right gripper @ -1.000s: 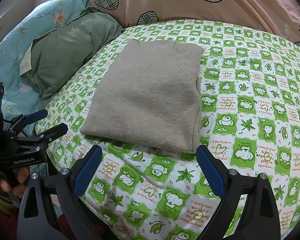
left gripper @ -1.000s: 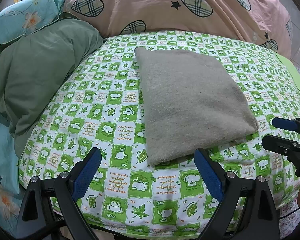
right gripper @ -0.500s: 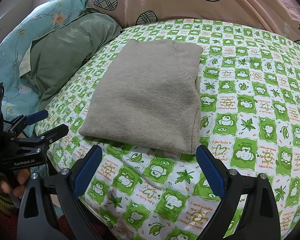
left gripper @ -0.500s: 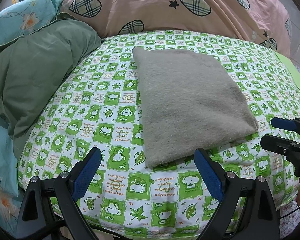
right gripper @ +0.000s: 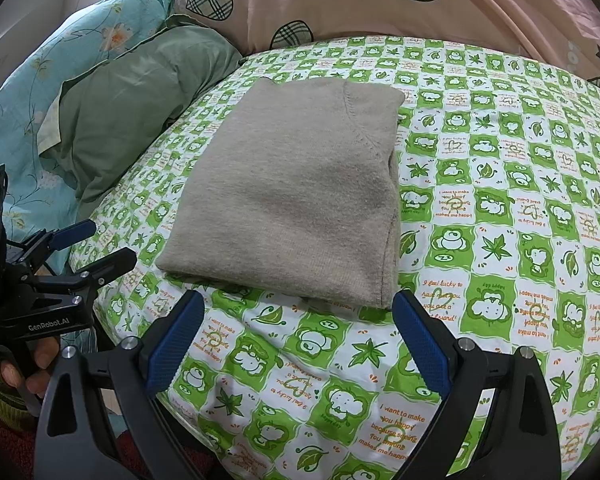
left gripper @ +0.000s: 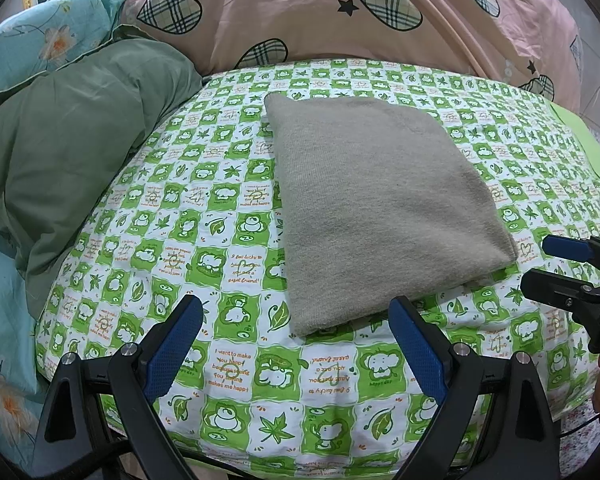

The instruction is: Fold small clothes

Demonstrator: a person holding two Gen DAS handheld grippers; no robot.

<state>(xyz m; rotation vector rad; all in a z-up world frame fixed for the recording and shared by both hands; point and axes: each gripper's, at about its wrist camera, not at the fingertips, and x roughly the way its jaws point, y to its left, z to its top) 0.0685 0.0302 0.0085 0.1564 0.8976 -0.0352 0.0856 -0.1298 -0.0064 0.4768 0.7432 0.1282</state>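
A beige knit garment lies folded into a flat rectangle on the green-and-white checked sheet; it also shows in the right wrist view. My left gripper is open and empty, held just short of the garment's near edge. My right gripper is open and empty, also just short of the near edge. Each gripper shows in the other's view, the right one at the right edge and the left one at the left edge.
A green pillow lies to the left of the sheet. A pink quilt with plaid hearts is piled behind. A light blue flowered cover lies at the far left. The bed's front edge runs under the grippers.
Both grippers have drawn slightly nearer to the bed. The garment has not moved and both grippers stay open.
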